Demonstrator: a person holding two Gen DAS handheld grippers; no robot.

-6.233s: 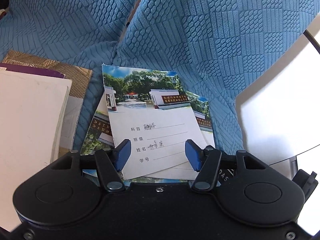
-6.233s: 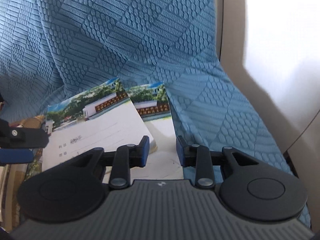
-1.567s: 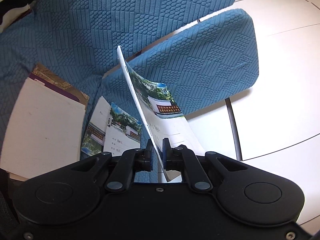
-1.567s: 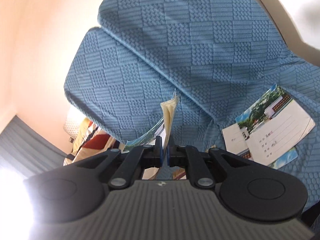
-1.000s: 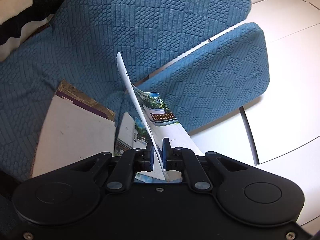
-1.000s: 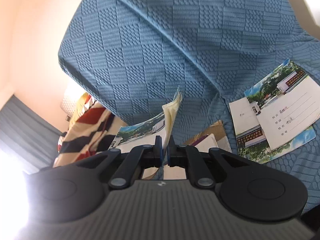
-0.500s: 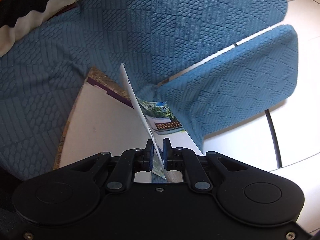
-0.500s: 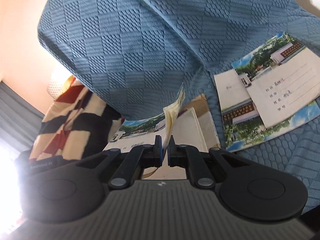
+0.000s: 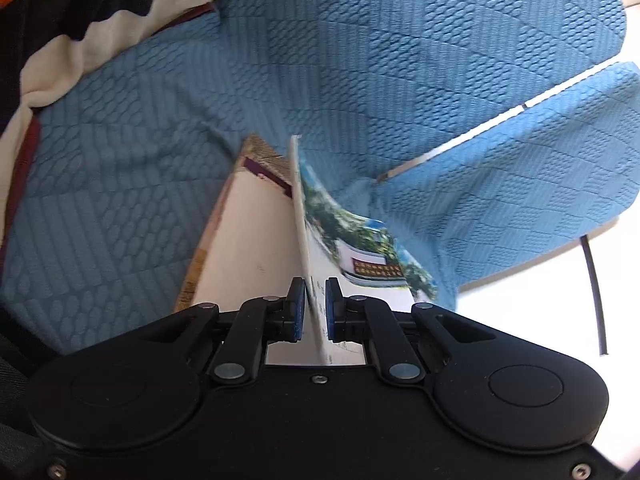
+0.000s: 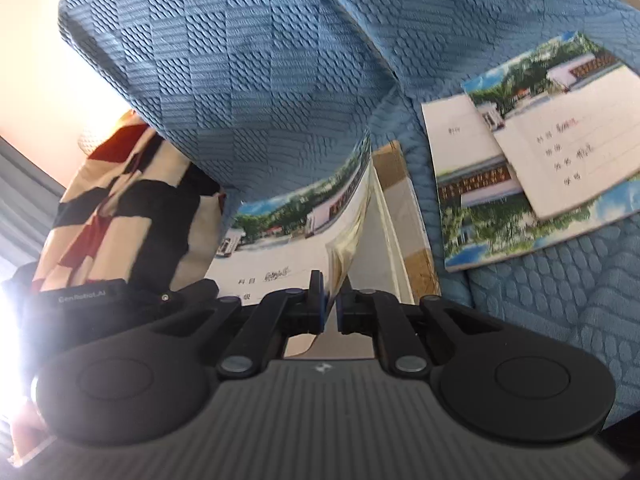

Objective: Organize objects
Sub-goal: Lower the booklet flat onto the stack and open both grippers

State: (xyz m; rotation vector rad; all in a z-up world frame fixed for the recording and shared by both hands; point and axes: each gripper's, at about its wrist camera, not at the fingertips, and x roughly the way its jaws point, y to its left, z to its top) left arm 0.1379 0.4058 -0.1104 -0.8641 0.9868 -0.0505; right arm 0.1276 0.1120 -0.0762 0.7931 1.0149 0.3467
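Grippers are both tilting downward, the left gripper (image 9: 311, 307) and right gripper (image 10: 329, 307) each pinching an edge of one exercise book (image 9: 340, 256) between nearly closed jaws, holding it over the book stack (image 9: 248, 236) just ahead. Blue cushion (image 9: 280, 80) is lying beyond; two notebooks (image 10: 532, 168) are resting off right.

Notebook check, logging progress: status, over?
Left gripper and right gripper both shut on the notebook. Notebook over the book stack. Two notebooks left on the blue cover. Nothing in the way.
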